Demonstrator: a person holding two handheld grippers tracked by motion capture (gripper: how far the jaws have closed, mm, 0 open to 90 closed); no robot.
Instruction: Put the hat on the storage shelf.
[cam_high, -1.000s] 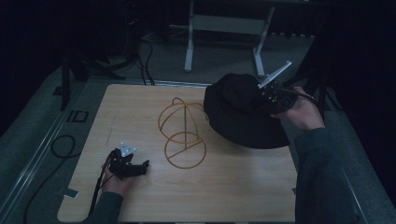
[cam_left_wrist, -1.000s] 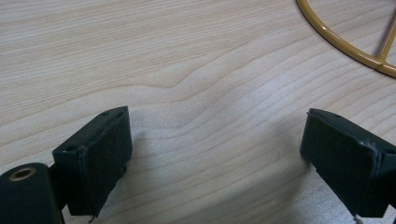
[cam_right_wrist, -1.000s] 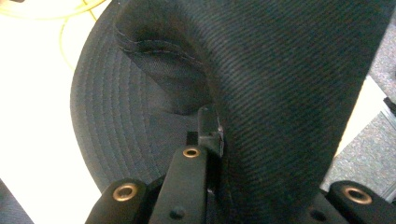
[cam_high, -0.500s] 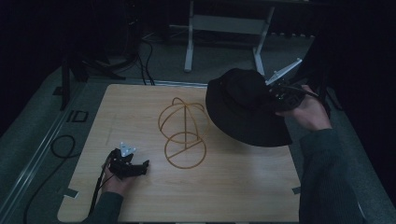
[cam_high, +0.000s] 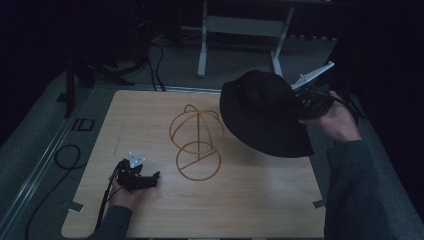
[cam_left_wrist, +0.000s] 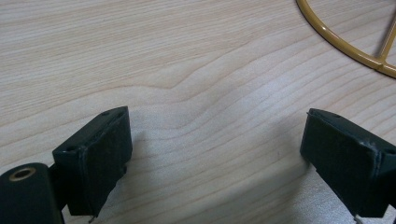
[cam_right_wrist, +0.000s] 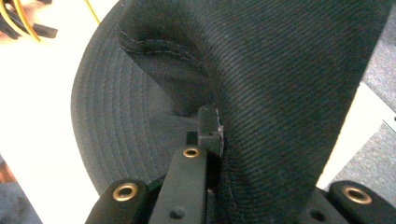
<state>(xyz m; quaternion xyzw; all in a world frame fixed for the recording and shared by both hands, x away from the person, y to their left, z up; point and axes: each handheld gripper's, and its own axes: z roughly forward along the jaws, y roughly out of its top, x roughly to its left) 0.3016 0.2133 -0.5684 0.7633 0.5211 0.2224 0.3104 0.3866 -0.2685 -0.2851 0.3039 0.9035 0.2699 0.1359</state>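
A black bucket hat (cam_high: 262, 112) hangs above the table's right side, held by its crown in my right gripper (cam_high: 305, 100). In the right gripper view the jaws pinch the hat's fabric (cam_right_wrist: 280, 93), with the brim (cam_right_wrist: 121, 126) spreading to the left. A gold wire hat stand (cam_high: 196, 142) sits at the middle of the wooden table (cam_high: 150, 110), just left of the hat. My left gripper (cam_high: 150, 179) rests on the table at the front left. Its jaws stand wide apart over bare wood in the left gripper view (cam_left_wrist: 215, 154), with the stand's base ring (cam_left_wrist: 345, 42) at upper right.
Black cables (cam_high: 65, 160) trail off the table's left side onto grey floor. A white frame stand (cam_high: 240, 30) rises beyond the far edge. A dark post (cam_high: 70, 85) stands at the far left corner.
My right hand has carried the hat slightly to the right and up, and tilted it further. The left gripper has kept still.
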